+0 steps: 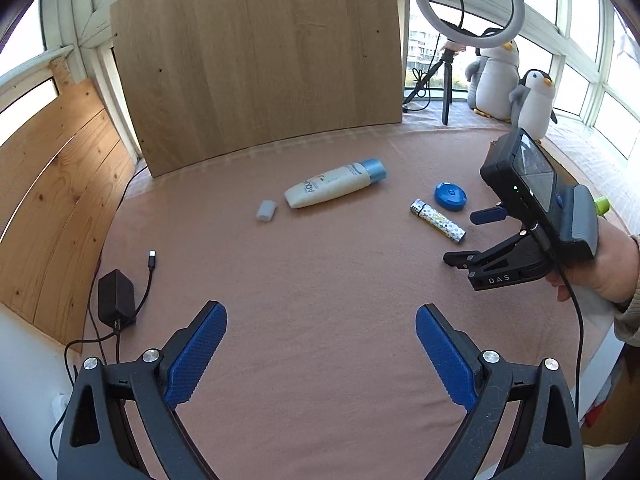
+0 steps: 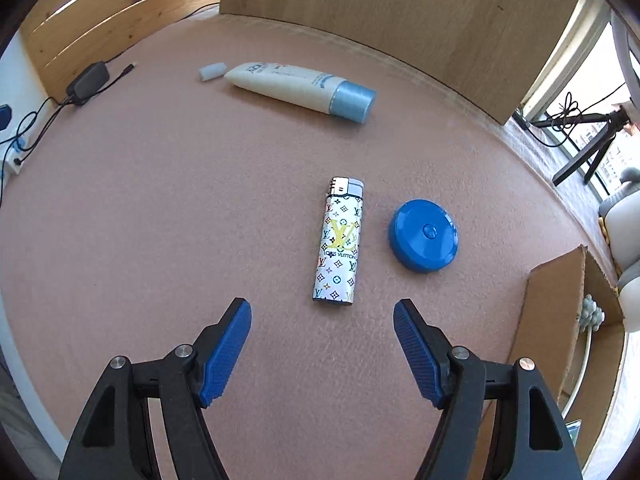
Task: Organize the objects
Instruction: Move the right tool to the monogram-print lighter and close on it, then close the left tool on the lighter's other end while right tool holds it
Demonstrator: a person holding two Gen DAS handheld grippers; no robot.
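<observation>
Both grippers, left and right, stand apart and empty over bare pink cloth. The lighter lies just ahead of the right gripper, the blue disc just beside it. The tube and small cap lie near the rear board; a carton edge bounds the right.

spread blue fingers hang empty above a patterned lighter beside a blue disc.

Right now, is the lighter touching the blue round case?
No, the lighter lies flat beside the blue round case, with bare pink cloth between them.
</observation>
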